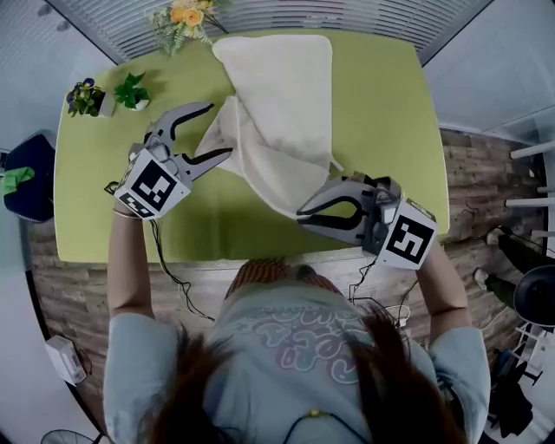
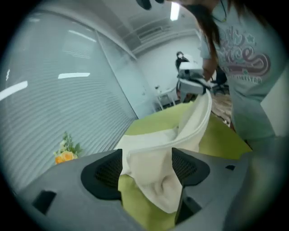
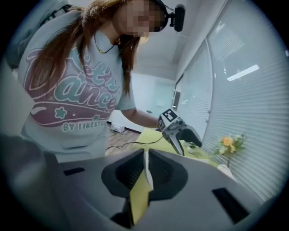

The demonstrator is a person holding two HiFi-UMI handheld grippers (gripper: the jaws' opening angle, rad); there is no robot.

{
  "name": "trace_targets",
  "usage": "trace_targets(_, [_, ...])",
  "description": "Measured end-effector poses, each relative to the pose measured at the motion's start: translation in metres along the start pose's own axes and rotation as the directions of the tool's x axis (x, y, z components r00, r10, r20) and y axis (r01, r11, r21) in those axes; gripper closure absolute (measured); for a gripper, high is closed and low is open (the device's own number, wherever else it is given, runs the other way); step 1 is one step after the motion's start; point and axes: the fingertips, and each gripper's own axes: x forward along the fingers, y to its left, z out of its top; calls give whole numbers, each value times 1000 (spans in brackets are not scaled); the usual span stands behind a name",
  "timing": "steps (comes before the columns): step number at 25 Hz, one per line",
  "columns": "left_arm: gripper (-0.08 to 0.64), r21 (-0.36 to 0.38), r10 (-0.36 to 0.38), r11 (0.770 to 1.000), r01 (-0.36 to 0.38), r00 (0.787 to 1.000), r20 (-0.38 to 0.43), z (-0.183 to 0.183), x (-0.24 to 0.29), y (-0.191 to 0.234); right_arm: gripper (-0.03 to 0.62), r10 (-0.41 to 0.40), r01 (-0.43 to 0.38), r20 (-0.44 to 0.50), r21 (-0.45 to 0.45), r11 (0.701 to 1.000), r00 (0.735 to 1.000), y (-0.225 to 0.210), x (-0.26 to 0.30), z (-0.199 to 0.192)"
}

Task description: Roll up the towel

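Note:
A cream towel (image 1: pixel 282 95) lies partly folded on the green table (image 1: pixel 381 113), its near part lifted into a slack fold. My left gripper (image 1: pixel 217 130) is at the towel's left edge with its jaws spread wide. In the left gripper view (image 2: pixel 146 164) a hanging fold of the towel (image 2: pixel 156 185) sits loose between the pads, not pinched. My right gripper (image 1: pixel 302 213) is near the table's front edge, shut on the towel's near corner. In the right gripper view (image 3: pixel 145 169) a thin white towel edge (image 3: pixel 146 173) is clamped between the pads.
A bunch of yellow flowers (image 1: pixel 184 17) stands at the table's far edge. Two small potted plants (image 1: pixel 87 97) (image 1: pixel 132 91) sit at the far left corner. Cables hang off the table's front edge, and the person stands close against it.

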Motion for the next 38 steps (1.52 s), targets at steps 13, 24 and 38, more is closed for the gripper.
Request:
trace_targets(13, [253, -66, 39, 996, -52, 981, -191, 38, 26, -141, 558, 228, -235, -127, -41, 971, 965, 188, 30, -57])
trace_targets(24, [530, -415, 185, 838, -354, 900, -395, 0, 39, -166, 558, 119, -124, -99, -45, 991, 988, 207, 34, -50])
trace_targets(38, [540, -711, 718, 386, -588, 675, -169, 43, -216, -226, 563, -456, 441, -159, -120, 889, 876, 195, -13, -6])
